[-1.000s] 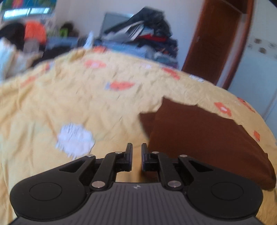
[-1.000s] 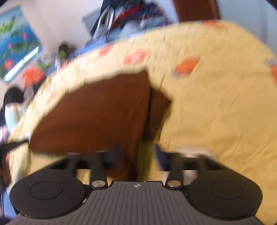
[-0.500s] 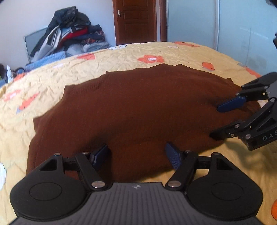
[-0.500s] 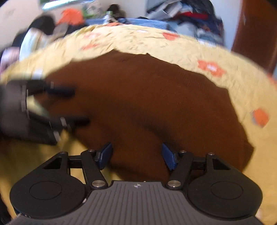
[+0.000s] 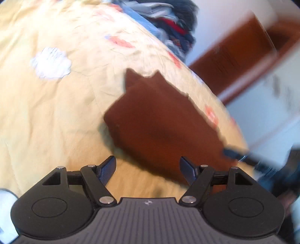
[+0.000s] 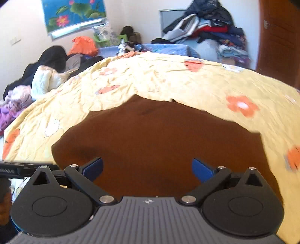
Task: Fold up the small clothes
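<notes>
A dark brown garment lies flat on the yellow flowered bedspread; it also shows in the left wrist view, blurred. My left gripper is open and empty, above the bedspread just off the garment's near left edge. My right gripper is open and empty, right over the garment's near edge. The right gripper shows blurred at the right of the left wrist view. The left gripper shows at the left edge of the right wrist view.
A pile of clothes lies beyond the bed's far side. More clothes are heaped at the left. A brown door stands at the right, and a flower poster hangs on the wall.
Both grippers went from nearly shut to wide open. Both cameras swung: the left wrist view turned left off the garment, the right wrist view now faces it squarely.
</notes>
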Motion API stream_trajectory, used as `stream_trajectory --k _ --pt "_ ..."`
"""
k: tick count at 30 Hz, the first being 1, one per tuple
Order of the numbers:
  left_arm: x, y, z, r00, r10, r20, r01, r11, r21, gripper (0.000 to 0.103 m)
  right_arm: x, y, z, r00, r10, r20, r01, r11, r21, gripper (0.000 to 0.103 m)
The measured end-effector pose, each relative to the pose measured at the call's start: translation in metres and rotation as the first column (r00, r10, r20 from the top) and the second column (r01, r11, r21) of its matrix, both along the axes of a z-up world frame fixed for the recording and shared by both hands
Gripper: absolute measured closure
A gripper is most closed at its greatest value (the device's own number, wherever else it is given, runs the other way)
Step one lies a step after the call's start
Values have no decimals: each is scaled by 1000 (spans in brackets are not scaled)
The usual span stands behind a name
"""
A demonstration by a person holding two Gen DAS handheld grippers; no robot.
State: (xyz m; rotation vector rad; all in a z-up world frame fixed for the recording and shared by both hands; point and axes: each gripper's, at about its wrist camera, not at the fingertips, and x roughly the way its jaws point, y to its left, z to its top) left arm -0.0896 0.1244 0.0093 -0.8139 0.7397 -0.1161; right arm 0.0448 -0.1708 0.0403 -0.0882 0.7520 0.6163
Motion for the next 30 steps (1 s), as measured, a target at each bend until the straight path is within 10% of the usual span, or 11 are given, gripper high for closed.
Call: stream_trajectory --k 6,15,21,23,30 --pt "21 17 -23 993 103 -50 -114 945 -307 24 12 46 -50 996 89 -31 -93 979 -182 0" --pt "44 10 -16 978 208 -18 -205 943 -262 25 32 25 9 993 -1 -115 9 998 67 0" --pt "38 17 -24 957 283 -70 -291 916 -276 59 79 54 32 971 50 -233 2 976 218 0" --pt "37 18 -25 953 289 -88 -301 921 -248 76 95 75 28 950 75 -302 -7 976 220 0" --pt "28 -10 2 970 236 53 -237 971 15 86 111 159 10 889 164 -428 -153 986 58 0"
